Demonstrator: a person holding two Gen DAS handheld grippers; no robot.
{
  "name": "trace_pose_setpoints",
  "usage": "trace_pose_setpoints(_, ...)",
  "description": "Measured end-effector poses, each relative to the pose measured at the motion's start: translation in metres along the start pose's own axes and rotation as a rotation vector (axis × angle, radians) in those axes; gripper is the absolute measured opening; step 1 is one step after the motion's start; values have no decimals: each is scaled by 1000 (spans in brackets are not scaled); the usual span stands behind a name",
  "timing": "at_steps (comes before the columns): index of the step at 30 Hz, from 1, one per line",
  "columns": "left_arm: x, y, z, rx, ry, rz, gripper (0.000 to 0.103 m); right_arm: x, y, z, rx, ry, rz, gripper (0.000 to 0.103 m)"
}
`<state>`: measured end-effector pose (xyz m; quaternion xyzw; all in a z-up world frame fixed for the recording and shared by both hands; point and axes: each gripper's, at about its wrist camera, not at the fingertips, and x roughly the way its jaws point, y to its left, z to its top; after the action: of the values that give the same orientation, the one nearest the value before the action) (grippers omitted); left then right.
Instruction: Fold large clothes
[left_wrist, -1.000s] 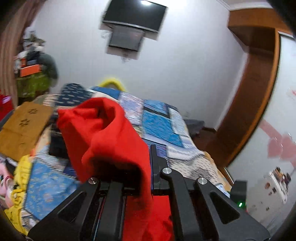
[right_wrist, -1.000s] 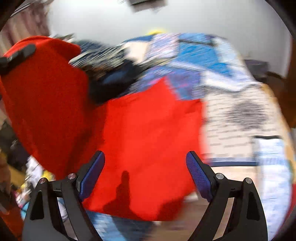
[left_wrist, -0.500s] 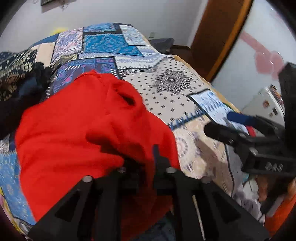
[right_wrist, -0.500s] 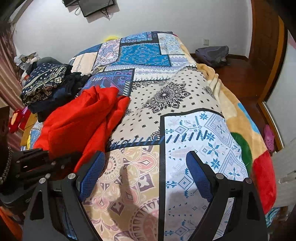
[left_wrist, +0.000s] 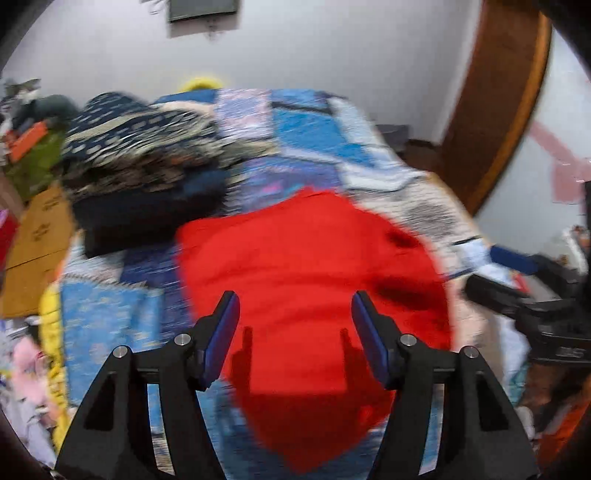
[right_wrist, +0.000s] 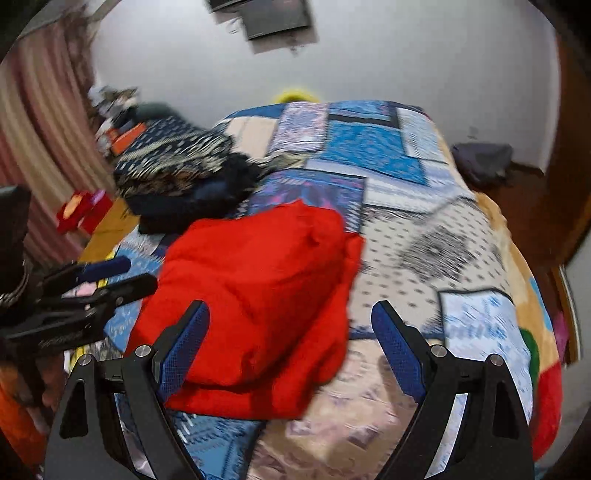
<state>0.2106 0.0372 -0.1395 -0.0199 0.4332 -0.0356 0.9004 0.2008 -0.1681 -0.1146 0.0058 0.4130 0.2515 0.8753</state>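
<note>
Patchwork-covered bed (right_wrist: 424, 236) — red garment (right_wrist: 258, 302) near its front; dark clothes pile (right_wrist: 184, 181) behind.

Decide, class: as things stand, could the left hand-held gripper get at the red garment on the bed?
Probably yes. The left hand-held gripper is open, empty and pointed at the red garment, which lies on the patchwork bedspread with nothing between them. The dark clothes pile sits off to one side.

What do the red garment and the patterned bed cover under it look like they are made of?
The red garment looks like soft, matte knit or fleece: it slumps in thick rounded folds with no shine. The patchwork-print bed cover looks like plush printed blanket fabric, matte, draping in a rounded way over the bed edge. Motion blur hides any weave, so both are guesses.
</note>
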Motion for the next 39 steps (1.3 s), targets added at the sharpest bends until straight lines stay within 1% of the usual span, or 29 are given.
trace_pose_setpoints(1, 4, 10, -4, -13, 16, 18, 62, 6, 7, 0, -23, 9, 2, 87)
trace_pose_setpoints(2, 10, 19, -9, -31, 37, 21, 62, 11, 11, -2, -33, 19, -1, 87)
trace_pose_setpoints(6, 34, 42, -29, -109, 123, -2, 62, 36, 21, -9, -39, 78, 18, 87)
trace_pose_setpoints(8, 43, 48, -39, -143, 139, -30, 63, 49, 22, -13, -47, 111, 11, 87)
trace_pose_setpoints(10, 45, 50, -46, -161, 131, -33, 66, 58, 18, -15, -44, 133, -38, 87)
trace_pose_setpoints(12, 47, 49, -48, -176, 121, -21, 71, 59, 10, -14, -22, 132, -59, 87)
trace_pose_setpoints(16, 45, 48, -51, -170, 106, -8, 73, 50, -20, -7, 68, 86, -130, 87)
trace_pose_setpoints(19, 44, 47, -52, -154, 97, 7, 75, 41, -50, -7, 140, 71, -181, 87)
trace_pose_setpoints(21, 43, 47, -52, -152, 96, 7, 75, 39, -62, -10, 153, 88, -211, 87)
trace_pose_setpoints(23, 41, 48, -53, -155, 97, -4, 75, 38, -69, -17, 150, 126, -198, 87)
trace_pose_setpoints(24, 40, 48, -54, -154, 98, -9, 75, 37, -70, -21, 141, 138, -194, 87)
trace_pose_setpoints(27, 36, 48, -57, -151, 94, -13, 76, 27, -62, -28, 65, 144, -217, 87)
trace_pose_setpoints(31, 33, 45, -59, -139, 87, 6, 76, 6, -50, -21, 57, 102, -172, 87)
trace_pose_setpoints(33, 31, 41, -59, -131, 84, 21, 76, 3, -41, -17, 37, 82, -151, 87)
trace_pose_setpoints(36, 28, 36, -60, -104, 69, 43, 76, 11, -25, -17, -27, 87, -143, 87)
trace_pose_setpoints(39, 24, 33, -61, -81, 55, 60, 76, 31, -17, -29, -72, 150, -150, 87)
